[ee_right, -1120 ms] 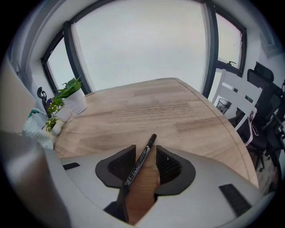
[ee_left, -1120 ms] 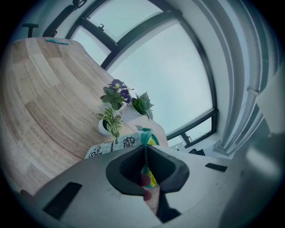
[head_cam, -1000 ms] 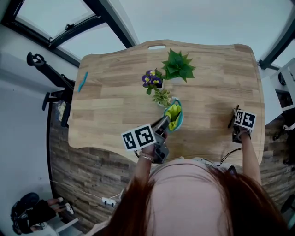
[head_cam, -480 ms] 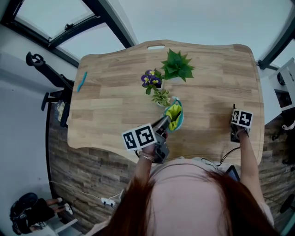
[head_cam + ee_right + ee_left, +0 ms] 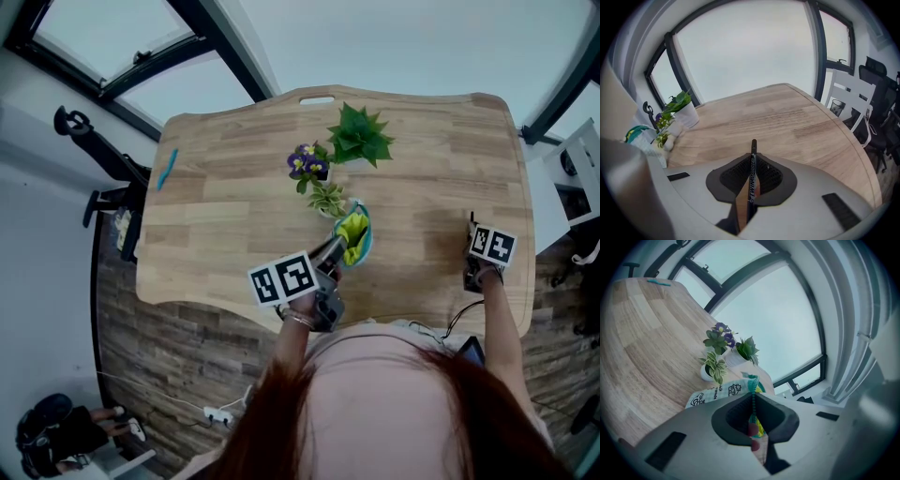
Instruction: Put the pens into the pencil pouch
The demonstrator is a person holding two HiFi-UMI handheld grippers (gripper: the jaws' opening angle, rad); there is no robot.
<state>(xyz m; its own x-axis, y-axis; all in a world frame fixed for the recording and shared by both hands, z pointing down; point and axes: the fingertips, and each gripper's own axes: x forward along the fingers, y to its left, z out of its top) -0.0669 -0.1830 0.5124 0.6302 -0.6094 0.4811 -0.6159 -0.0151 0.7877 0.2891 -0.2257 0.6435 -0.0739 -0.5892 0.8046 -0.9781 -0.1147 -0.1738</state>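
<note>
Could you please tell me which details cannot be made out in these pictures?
- Inside of the pencil pouch: head view, too small, and the left gripper covers its near end.
- Rear end of the black marker: right gripper view, hidden behind the right gripper.
- Cap of the blue pen: head view, too small to tell.

pencil pouch (image 5: 356, 236): on the desk (image 5: 234, 216), near its front edge
potted plants (image 5: 328, 198): three, lined up just behind the pouch
loose pen (image 5: 167, 169): well left of the pouch, at the desk's edge
second pen (image 5: 752, 157): well right of the pouch
</note>
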